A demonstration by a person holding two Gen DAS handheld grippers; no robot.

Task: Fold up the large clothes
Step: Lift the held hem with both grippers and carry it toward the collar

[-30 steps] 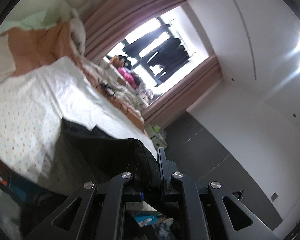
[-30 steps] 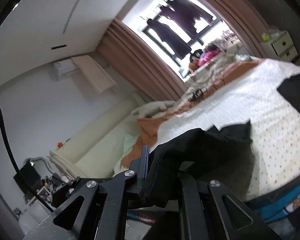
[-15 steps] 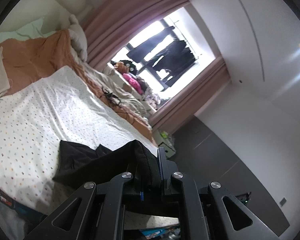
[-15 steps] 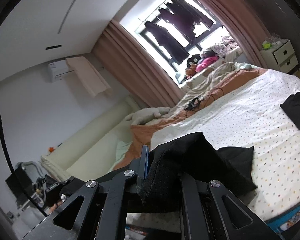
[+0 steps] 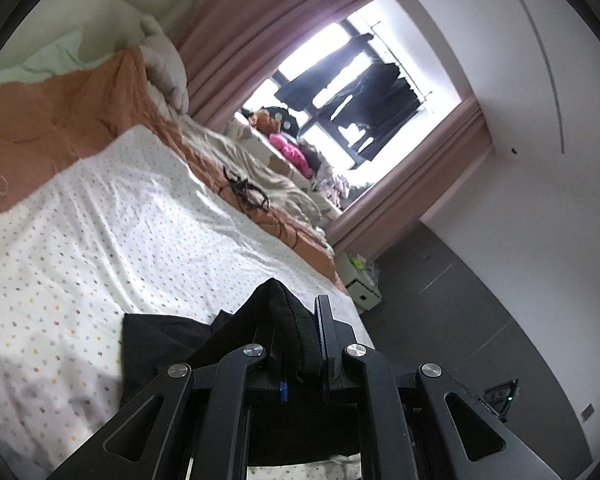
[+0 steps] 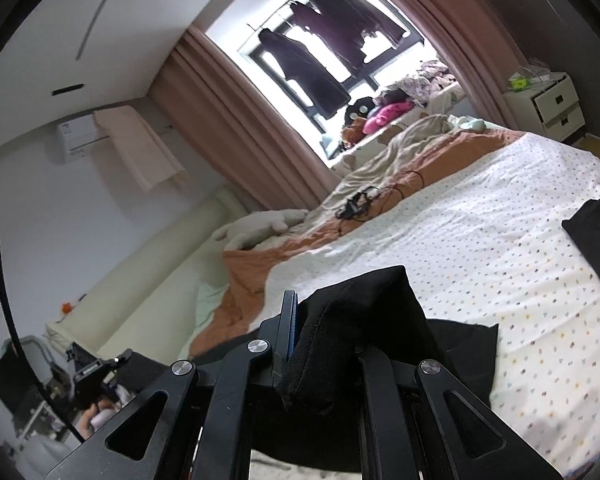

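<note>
- Two jaws of mine, left gripper [image 5: 300, 334] and right gripper [image 6: 324, 340], each clamp a bunched edge of the black garment [image 5: 160, 344].
- Its loose part lies on the dotted bed sheet [image 5: 100, 220] just ahead.
</note>
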